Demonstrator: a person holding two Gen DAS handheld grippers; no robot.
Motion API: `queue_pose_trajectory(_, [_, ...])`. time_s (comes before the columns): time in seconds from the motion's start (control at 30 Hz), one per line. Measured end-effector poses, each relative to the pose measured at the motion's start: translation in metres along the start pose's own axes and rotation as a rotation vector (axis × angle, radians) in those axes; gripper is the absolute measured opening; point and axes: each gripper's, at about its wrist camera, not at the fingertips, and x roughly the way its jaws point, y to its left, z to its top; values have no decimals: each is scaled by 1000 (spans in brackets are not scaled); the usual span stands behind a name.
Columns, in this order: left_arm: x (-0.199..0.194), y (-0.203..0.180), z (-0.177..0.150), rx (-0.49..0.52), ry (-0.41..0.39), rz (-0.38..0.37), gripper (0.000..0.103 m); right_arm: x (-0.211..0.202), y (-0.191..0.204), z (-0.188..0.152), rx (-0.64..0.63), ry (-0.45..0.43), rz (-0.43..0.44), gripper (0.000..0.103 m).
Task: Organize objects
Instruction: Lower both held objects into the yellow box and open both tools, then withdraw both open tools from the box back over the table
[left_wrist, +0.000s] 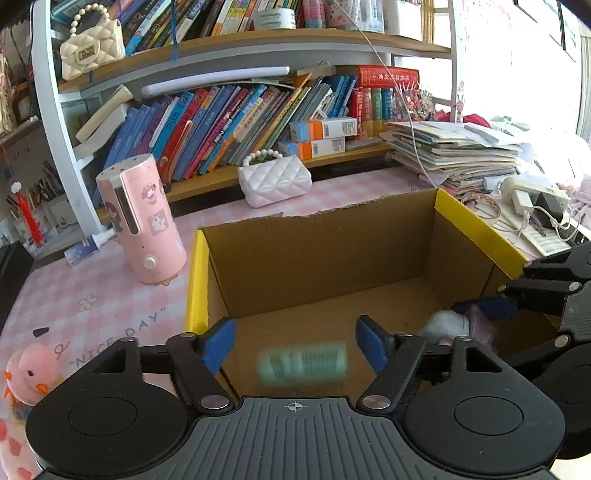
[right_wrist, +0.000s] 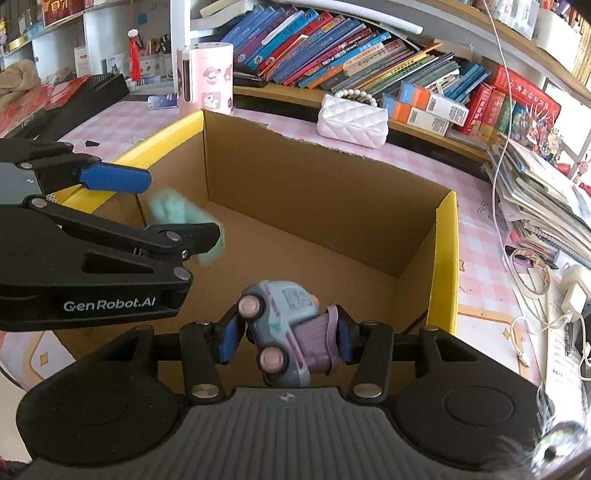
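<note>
An open cardboard box (left_wrist: 332, 243) with yellow-edged flaps stands on the pink checked table; it also shows in the right wrist view (right_wrist: 332, 192). My left gripper (left_wrist: 295, 345) is open over the box's near edge. A blurred green object (left_wrist: 303, 363) is in the air between and below its fingers, apart from them; it shows as a green blur (right_wrist: 177, 210) in the right wrist view. My right gripper (right_wrist: 286, 334) is shut on a pale blue and purple toy car (right_wrist: 288, 325), held over the box's near right part. The car (left_wrist: 454, 325) also shows in the left wrist view.
A pink cylindrical appliance (left_wrist: 142, 221) stands left of the box. A white quilted purse (left_wrist: 275, 181) sits behind it. A pink plush chick (left_wrist: 31, 373) lies at the near left. Stacked books (left_wrist: 454, 151) and chargers (left_wrist: 532, 203) crowd the right. Bookshelves (left_wrist: 229, 122) run behind.
</note>
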Motion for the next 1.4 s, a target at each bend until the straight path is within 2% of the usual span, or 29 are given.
queue_pose_trajectory(0.03, [-2,0,-1,-1,-8,-2,83,-2,0,0,0,-14,-2,52])
queue_pose_trajectory(0.13, [-12,-1,-2,-11,-29,-12,84,-5,2,0,2,-34,3,55])
queue_pose_trajectory(0.5, [-65,12,-4,-91,-122,-10,85,-45,14,-1,60,-146,-58,55])
queue_pose_trajectory(0.87, [-117,29,-35,-135,-159,-13,86,-95,42,-25,179,-233,-208,59])
queue_pose_trajectory(0.97, [-128,35,-48,-136,-151,-11,90,-103,52,-35,214,-226,-234,59])
queue_pose_trajectory(1.4, [-157,68,-110,-139,-19,20,90,-106,116,-74,316,-94,-245,60])
